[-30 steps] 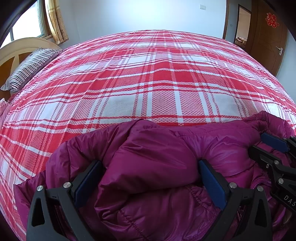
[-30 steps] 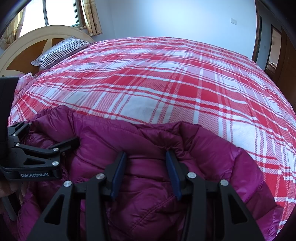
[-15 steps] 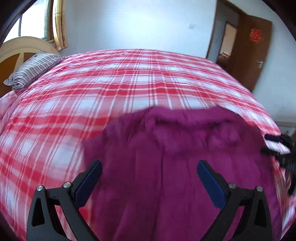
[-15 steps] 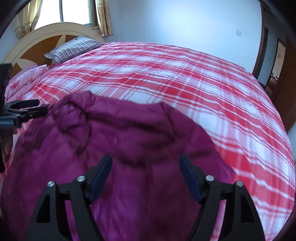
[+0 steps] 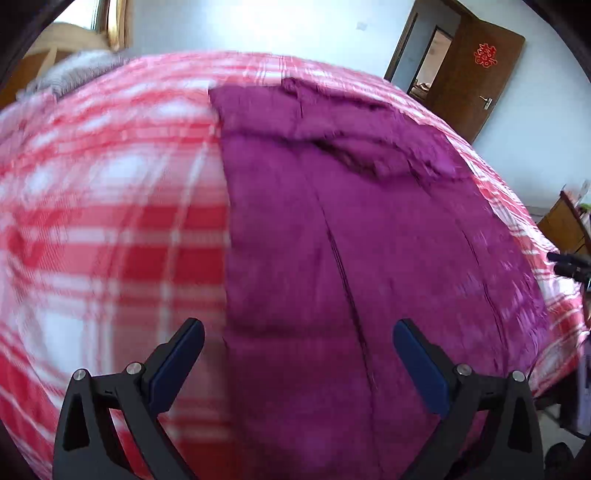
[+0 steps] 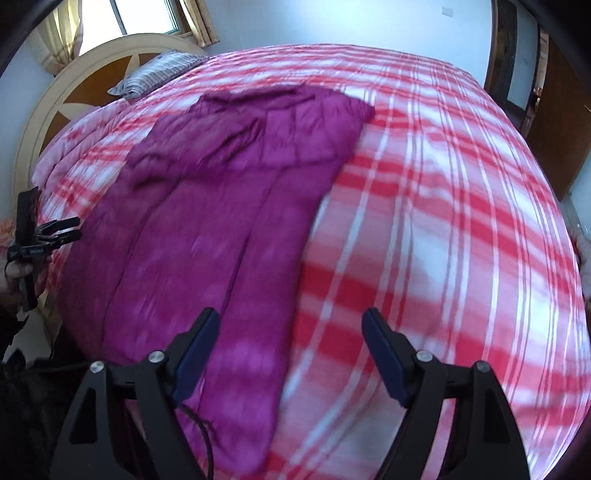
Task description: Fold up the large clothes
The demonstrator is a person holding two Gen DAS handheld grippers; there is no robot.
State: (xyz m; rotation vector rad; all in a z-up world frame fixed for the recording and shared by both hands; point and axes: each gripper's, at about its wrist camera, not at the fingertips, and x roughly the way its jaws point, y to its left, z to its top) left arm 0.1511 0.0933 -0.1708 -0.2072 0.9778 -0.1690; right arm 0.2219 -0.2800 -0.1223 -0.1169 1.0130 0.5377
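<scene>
A long magenta quilted puffer coat (image 5: 369, 229) lies spread flat on a bed with a red-and-white plaid cover (image 6: 443, 221), its collar end toward the far side. A grey striped pillow (image 6: 155, 74) rests against the cream arched wooden headboard (image 6: 74, 96) below a curtained window (image 6: 140, 18). A dark brown wooden door (image 5: 476, 74) with a red ornament stands open in the pale wall. The left claw (image 5: 295, 365) is wide, holding nothing; the right claw (image 6: 288, 350) has just been opening and now gapes above the coat's edge, nothing between its pads.
</scene>
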